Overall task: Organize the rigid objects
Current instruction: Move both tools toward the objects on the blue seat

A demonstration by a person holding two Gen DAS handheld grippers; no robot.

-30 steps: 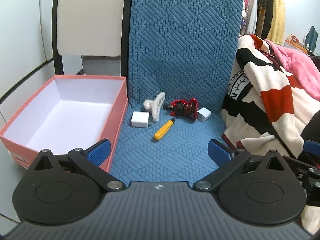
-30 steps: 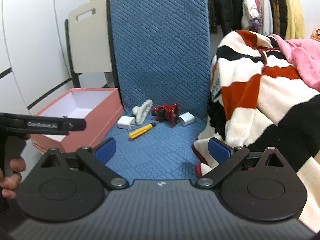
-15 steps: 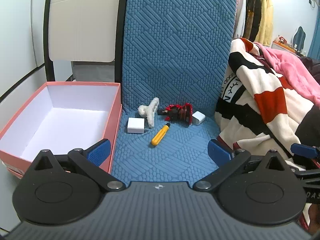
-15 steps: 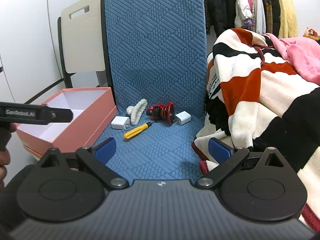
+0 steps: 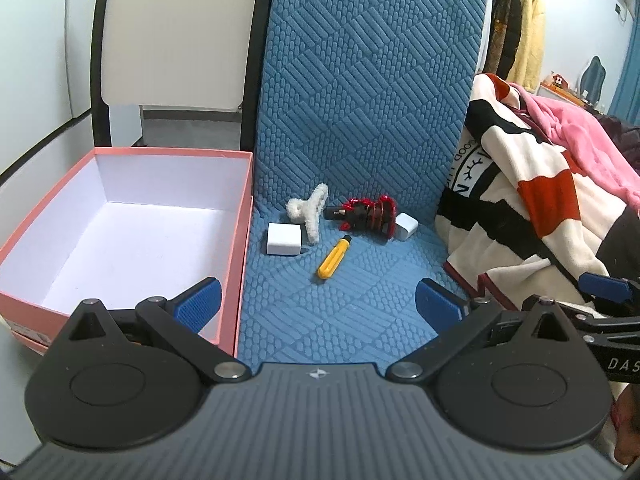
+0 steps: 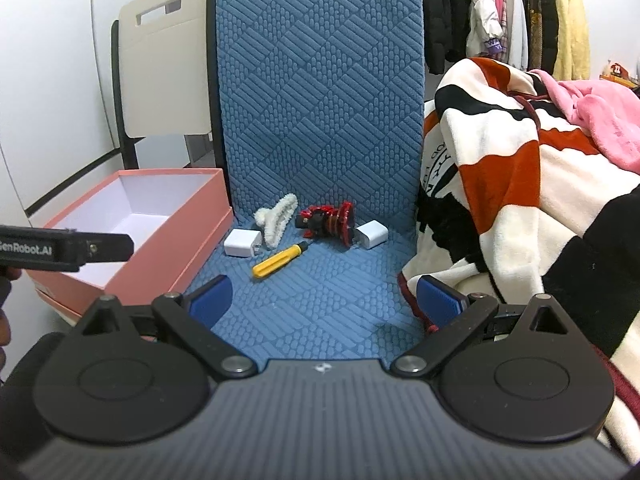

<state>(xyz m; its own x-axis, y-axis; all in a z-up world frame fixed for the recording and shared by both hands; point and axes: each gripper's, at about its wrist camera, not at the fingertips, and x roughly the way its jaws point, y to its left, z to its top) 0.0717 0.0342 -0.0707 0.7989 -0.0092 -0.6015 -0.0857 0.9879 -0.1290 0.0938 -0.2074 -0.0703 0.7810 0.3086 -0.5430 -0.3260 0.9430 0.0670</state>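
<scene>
Both tongs spread, empty: left gripper [image 5: 318,300], right gripper [image 6: 325,294]. We should pinch the yellow screwdriver [image 6: 280,264] mid-handle, then drop it into the pink box [image 5: 240,216].

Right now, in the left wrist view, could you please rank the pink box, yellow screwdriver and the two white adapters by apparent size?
1. pink box
2. yellow screwdriver
3. left white adapter
4. right white adapter, though it lies slightly farther, so their order is unsure.
</scene>
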